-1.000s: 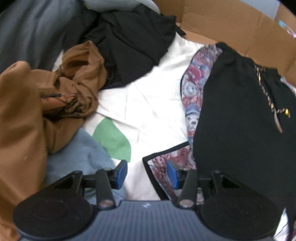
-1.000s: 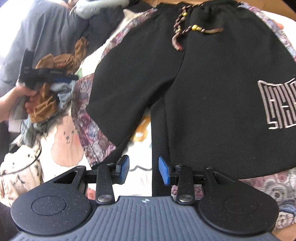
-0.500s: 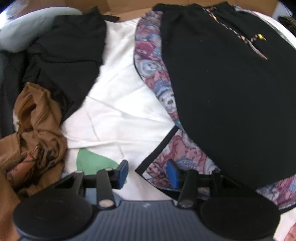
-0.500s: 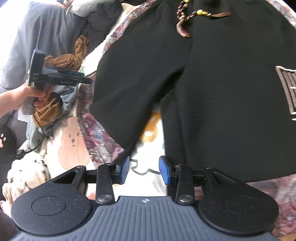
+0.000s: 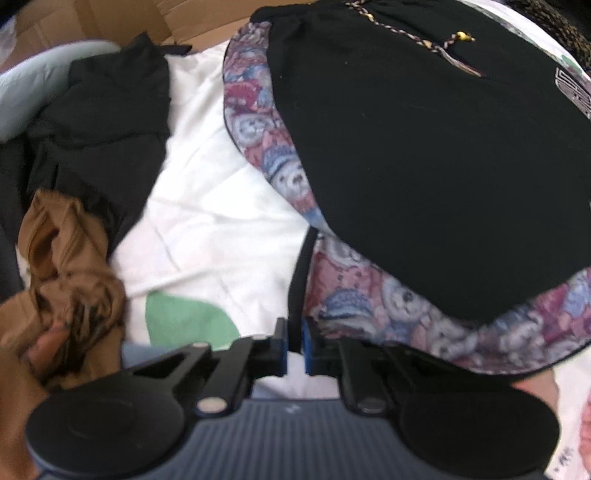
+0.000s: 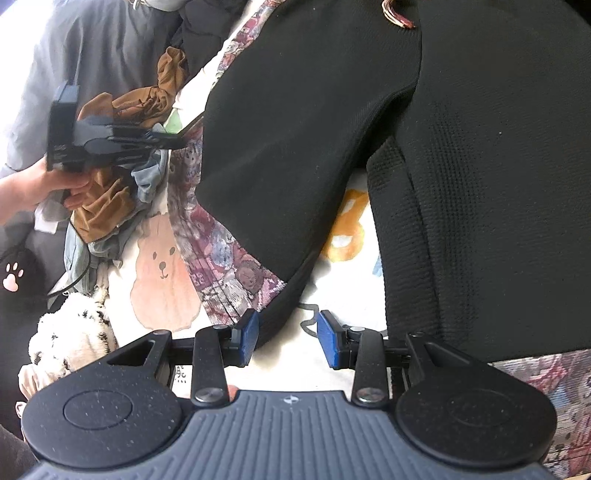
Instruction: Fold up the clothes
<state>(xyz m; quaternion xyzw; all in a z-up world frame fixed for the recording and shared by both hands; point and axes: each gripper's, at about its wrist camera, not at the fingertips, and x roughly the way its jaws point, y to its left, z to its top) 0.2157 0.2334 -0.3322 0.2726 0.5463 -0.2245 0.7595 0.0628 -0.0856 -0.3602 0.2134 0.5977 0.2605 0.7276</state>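
Now the black knit shorts [image 6: 461, 184] lie spread flat on a white sheet printed with cartoon animals [image 6: 162, 273], their fabric showing a fine waffle-like weave in the right wrist view. Down each outer side runs a panel of woven teddy-bear tapestry in faded reds and blues [image 5: 280, 162], edged with thin black piping. A braided drawstring with small yellow beads [image 5: 448, 42] rests on the waistband, and a pale outlined emblem [image 5: 570, 86] is cut off at the frame edge.

The left hand-held gripper [image 5: 294, 347] has its blue-padded fingers [image 5: 281, 349] drawn nearly together on the black piped hem corner of the tapestry panel; a thin strip of that edge runs down between the pads. The right hand-held gripper [image 6: 288, 338] hangs with its jaws apart over the sheet, at the hem of the left leg, the left pad just touching the dark hem and nothing between the pads. In the right wrist view a hand [image 6: 55, 184] grips the other tool's handle.

Beside the shorts sits a crumpled tan garment with a soft sheen [image 5: 70, 266], a rumpled black garment [image 5: 99, 122] and a bit of blue denim [image 6: 147, 181]. Corrugated cardboard [image 5: 122, 18] stands behind. A fluffy white, black-flecked heap [image 6: 66, 339] is too blurred to identify.
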